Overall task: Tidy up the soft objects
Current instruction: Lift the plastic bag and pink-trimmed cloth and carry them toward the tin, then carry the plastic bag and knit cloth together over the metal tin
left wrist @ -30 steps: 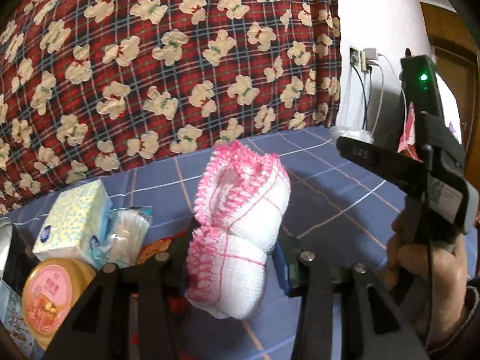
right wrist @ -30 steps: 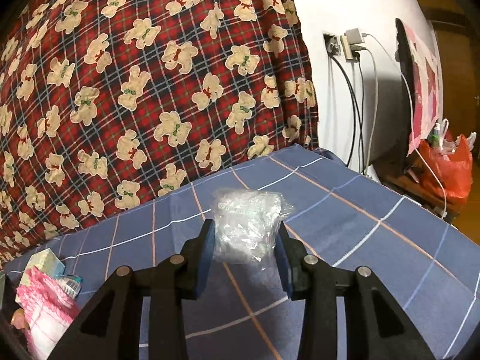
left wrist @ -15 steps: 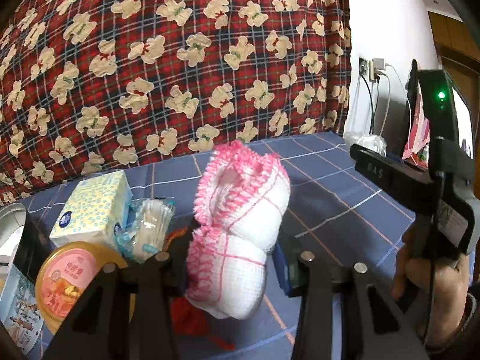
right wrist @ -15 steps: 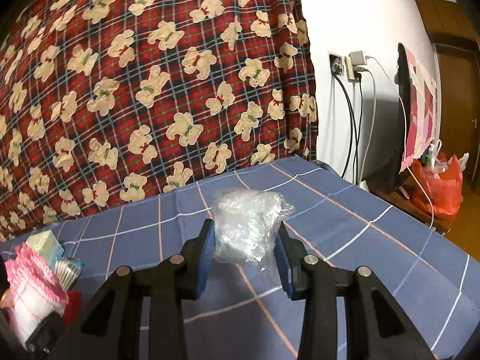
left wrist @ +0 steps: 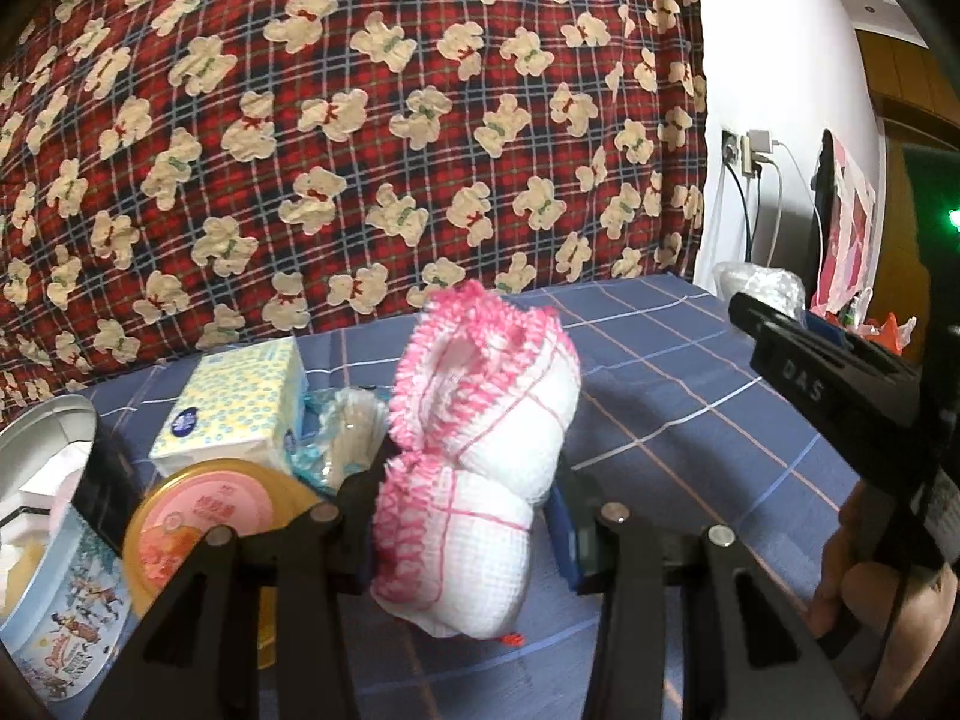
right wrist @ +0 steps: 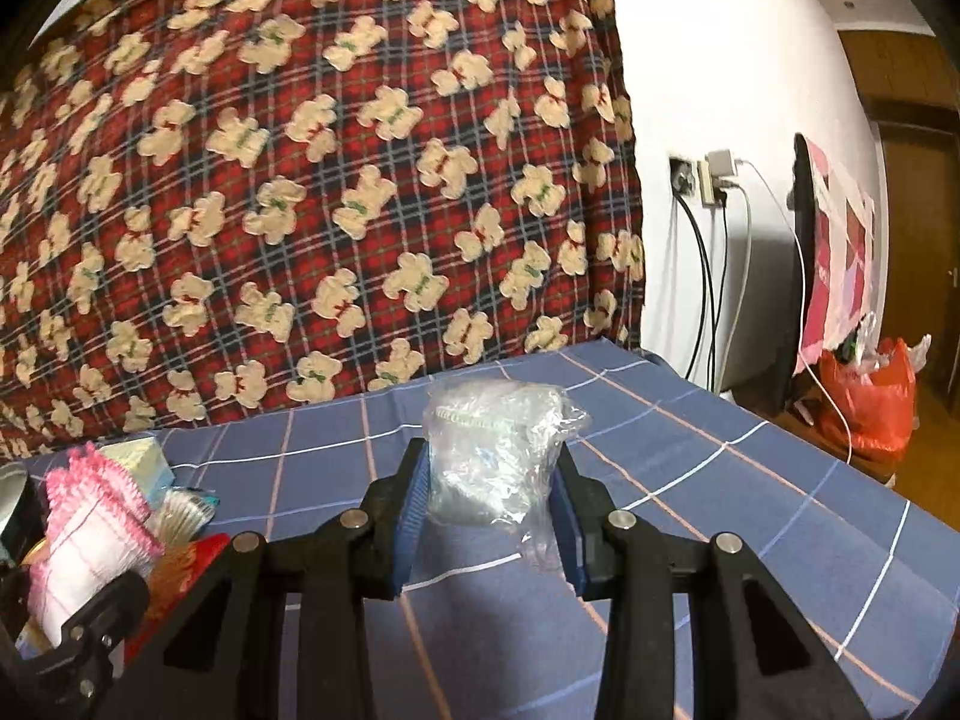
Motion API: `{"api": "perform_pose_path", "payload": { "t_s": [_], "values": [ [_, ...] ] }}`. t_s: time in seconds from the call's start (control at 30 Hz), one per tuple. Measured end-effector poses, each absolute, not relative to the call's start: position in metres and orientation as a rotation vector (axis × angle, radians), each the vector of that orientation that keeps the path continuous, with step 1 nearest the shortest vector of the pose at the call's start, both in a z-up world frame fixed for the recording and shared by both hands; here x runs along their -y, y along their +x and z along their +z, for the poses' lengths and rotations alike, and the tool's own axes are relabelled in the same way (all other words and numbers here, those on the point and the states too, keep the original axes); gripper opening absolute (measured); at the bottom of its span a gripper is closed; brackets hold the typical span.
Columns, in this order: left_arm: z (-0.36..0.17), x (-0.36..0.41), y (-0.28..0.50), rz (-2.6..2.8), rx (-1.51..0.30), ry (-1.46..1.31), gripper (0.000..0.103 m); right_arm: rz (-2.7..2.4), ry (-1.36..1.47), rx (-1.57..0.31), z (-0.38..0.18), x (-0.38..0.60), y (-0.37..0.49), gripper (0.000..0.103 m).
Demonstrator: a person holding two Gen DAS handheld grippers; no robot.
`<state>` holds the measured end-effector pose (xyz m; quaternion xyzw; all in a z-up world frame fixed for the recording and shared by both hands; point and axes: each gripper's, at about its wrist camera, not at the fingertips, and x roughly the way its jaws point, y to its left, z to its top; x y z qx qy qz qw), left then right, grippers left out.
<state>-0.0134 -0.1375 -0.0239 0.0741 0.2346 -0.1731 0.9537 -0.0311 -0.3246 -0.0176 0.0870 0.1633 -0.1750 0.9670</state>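
The folded pink-edged cloth [left wrist: 474,468] is covering the inner faces of the left gripper [left wrist: 465,531], so the contact of the pads is not showing. The round tin [left wrist: 42,546] is running off the left edge of the left wrist view, and its printed picture is too small to read. The orange-lidded jar [left wrist: 204,519] is sitting partly behind a gripper finger, its label unreadable. A hand [left wrist: 864,594] is being cut by the right edge. In the right wrist view the contents of the clear plastic bag [right wrist: 495,459] are staying indistinct, and the red item [right wrist: 192,564] beside the cloth is mostly hidden.
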Motion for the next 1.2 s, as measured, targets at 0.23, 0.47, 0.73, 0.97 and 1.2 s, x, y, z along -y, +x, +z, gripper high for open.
{"api": "perform_pose_path", "payload": {
  "t_s": [0.23,0.47,0.73,0.97,1.2],
  "values": [
    [-0.022,0.119,-0.020,-0.332,-0.461,0.140,0.043,-0.322,0.182,-0.309,-0.017,0.301,-0.048,0.041],
    [-0.021,0.105,-0.023,-0.327,-0.455,0.128,0.043,-0.305,0.196,-0.270,-0.015,0.278,-0.062,0.041],
    [-0.019,0.088,-0.027,-0.317,-0.445,0.113,0.043,-0.268,0.214,-0.269,-0.015,0.253,-0.066,0.041],
    [-0.016,0.069,-0.031,-0.293,-0.420,0.117,0.043,-0.232,0.185,-0.264,-0.013,0.227,-0.068,0.041],
    [-0.014,0.044,-0.032,-0.259,-0.405,0.104,0.043,-0.198,0.164,-0.260,-0.012,0.202,-0.068,0.041]
  ]
}}
